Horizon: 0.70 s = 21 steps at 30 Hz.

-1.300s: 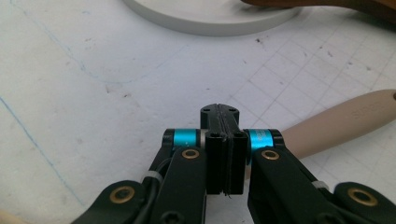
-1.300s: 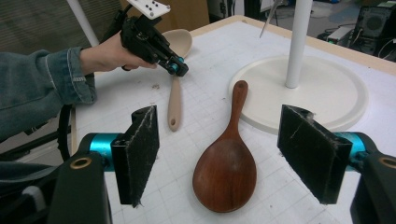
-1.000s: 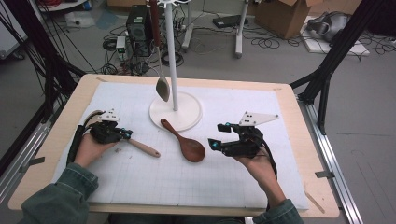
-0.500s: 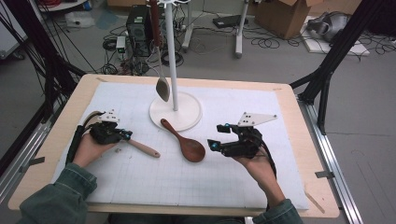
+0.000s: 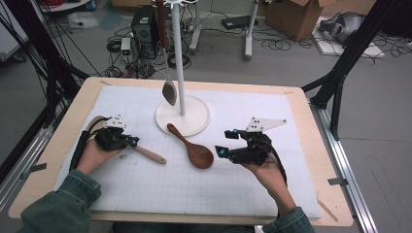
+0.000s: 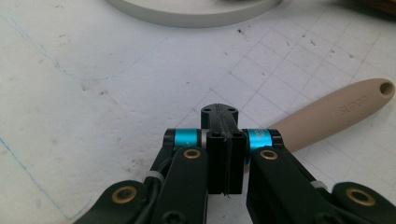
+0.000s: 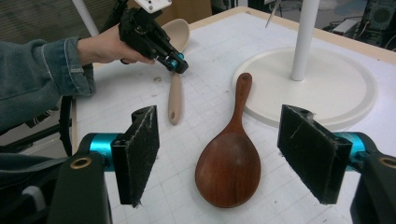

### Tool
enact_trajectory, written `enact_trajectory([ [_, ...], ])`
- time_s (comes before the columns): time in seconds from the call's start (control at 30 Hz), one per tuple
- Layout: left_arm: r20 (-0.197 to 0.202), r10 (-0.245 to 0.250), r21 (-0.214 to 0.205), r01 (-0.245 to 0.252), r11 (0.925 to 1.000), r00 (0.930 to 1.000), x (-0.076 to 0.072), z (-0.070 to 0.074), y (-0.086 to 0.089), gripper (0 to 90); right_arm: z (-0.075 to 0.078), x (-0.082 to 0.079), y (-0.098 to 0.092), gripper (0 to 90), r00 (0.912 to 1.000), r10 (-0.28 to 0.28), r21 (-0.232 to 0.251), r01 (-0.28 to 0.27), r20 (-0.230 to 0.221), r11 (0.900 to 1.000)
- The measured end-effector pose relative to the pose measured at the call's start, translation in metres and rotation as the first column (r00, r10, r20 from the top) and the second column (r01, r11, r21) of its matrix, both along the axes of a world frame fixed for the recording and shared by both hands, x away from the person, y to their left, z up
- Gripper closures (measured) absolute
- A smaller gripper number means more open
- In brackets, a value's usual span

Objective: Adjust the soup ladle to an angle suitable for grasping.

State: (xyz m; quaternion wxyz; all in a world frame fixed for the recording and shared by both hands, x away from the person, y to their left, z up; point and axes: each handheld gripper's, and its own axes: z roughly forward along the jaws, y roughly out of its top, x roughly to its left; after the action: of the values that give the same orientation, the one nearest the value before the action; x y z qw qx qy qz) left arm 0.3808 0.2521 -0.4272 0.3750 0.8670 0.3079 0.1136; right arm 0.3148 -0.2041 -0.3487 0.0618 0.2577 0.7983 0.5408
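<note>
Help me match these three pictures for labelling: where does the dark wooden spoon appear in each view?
High view: the dark wooden spoon lies mid-table, between the two grippers, its handle end on the white stand base.
Left gripper view: a sliver of dark wood at the top right corner may be it; I cannot tell.
Right gripper view: centre, bowl nearest, between the open jaws.
Shared landmark: the white stand base, at the top edge in the left gripper view and upper right in the right gripper view.

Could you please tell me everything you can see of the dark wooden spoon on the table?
The dark wooden spoon looks like reddish-brown polished wood in one piece: a broad oval bowl and a slim handle with a rounded end. It lies flat on the white gridded mat, bowl up and toward the person. The handle tip overlaps the rim of the white round stand base. Nothing grips it: the right gripper stands open, facing its bowl, jaws apart from it.
</note>
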Motion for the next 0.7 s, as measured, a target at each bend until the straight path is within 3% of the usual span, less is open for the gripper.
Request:
enact_trajectory([
  [0.37, 0.005, -0.018, -0.003, 0.018, 0.9998, 0.9998, 0.0018, -0.0017, -0.0025, 89.6, -0.001, 0.0003, 0.0001, 29.1, 1.0, 0.0, -0.008, 0.0, 0.003, 1.0],
  [0.47, 0.016, -0.004, 0.006, 0.004, 1.0, 0.9999, 0.0018, -0.0013, -0.0023, 88.1, -0.001, -0.0002, 0.0007, 29.1, 1.0, 0.0, -0.008, 0.0, -0.001, 1.0],
  [0.7, 0.032, 0.002, -0.025, -0.001, 0.9997, 0.9995, 0.001, 0.004, 0.0055, 85.9, -0.002, 0.0009, 0.0018, 29.1, 1.0, 0.003, -0.016, -0.003, 0.002, 0.9999],
])
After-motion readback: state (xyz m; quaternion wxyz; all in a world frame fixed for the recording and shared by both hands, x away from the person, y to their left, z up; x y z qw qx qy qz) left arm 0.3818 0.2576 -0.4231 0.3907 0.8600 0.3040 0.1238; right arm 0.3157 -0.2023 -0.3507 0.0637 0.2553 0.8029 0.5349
